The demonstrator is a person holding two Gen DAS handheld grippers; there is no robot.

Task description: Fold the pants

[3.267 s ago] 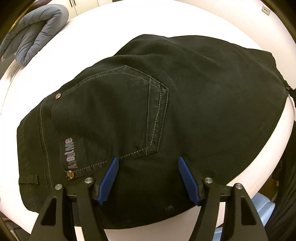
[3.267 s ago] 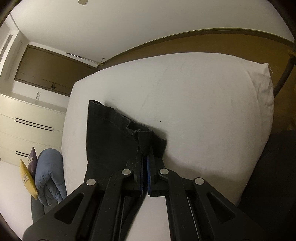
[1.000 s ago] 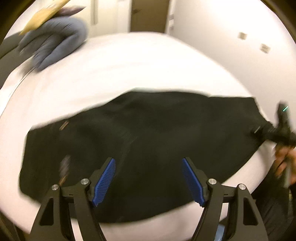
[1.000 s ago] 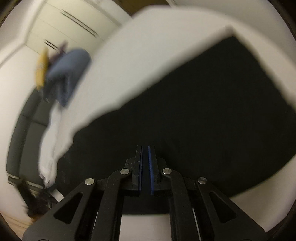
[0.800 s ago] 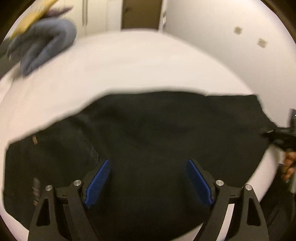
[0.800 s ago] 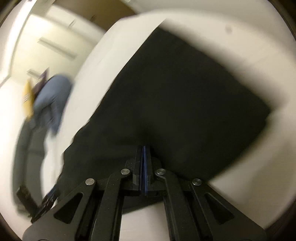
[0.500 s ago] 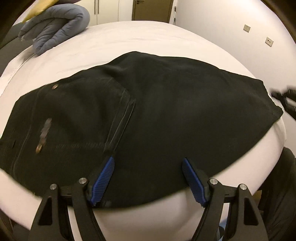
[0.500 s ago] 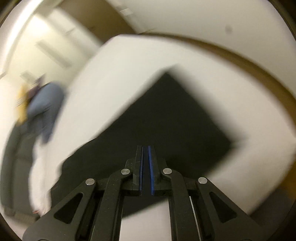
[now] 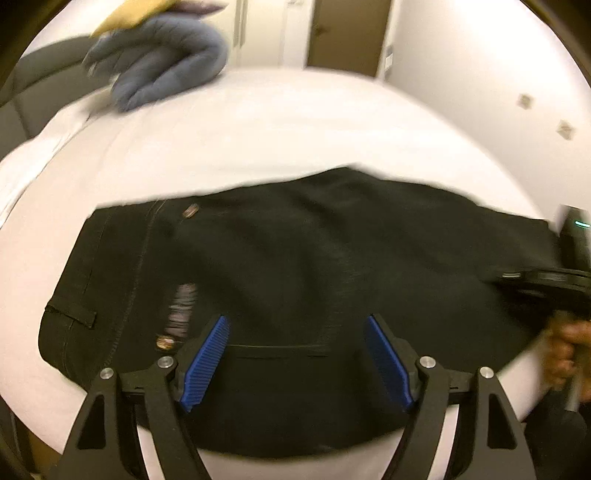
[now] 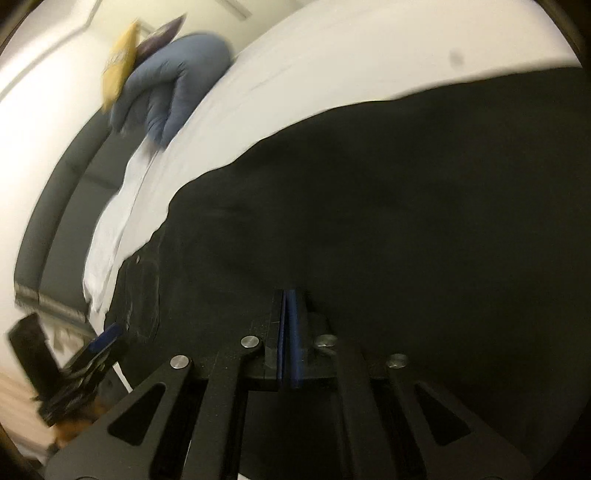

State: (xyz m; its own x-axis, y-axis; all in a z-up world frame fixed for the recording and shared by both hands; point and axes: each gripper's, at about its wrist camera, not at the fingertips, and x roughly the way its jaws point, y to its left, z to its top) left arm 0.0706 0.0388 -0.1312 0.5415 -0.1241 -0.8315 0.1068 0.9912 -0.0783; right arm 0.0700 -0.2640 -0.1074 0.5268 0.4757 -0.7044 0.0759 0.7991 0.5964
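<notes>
Black pants (image 9: pixel 295 266) lie folded flat across a white bed (image 9: pixel 258 122), waistband and back pocket to the left. My left gripper (image 9: pixel 295 354) is open and hovers over the near edge of the pants, holding nothing. My right gripper (image 10: pixel 286 299) is shut over the black pants (image 10: pixel 406 206); I cannot tell whether cloth is between its pads. The right gripper also shows at the right end of the pants in the left wrist view (image 9: pixel 554 280). The left gripper shows at the lower left in the right wrist view (image 10: pixel 103 339).
A folded blue-grey duvet (image 9: pixel 159 59) with a yellow cushion (image 10: pixel 118 59) on it lies at the far corner of the bed. A dark sofa (image 10: pixel 62 206) runs along that side. A wall with a door (image 9: pixel 347 33) stands behind.
Both views have swung and blurred. The left gripper has pulled back and up from the pants. The right gripper has dropped low over the leg end of the pants.
</notes>
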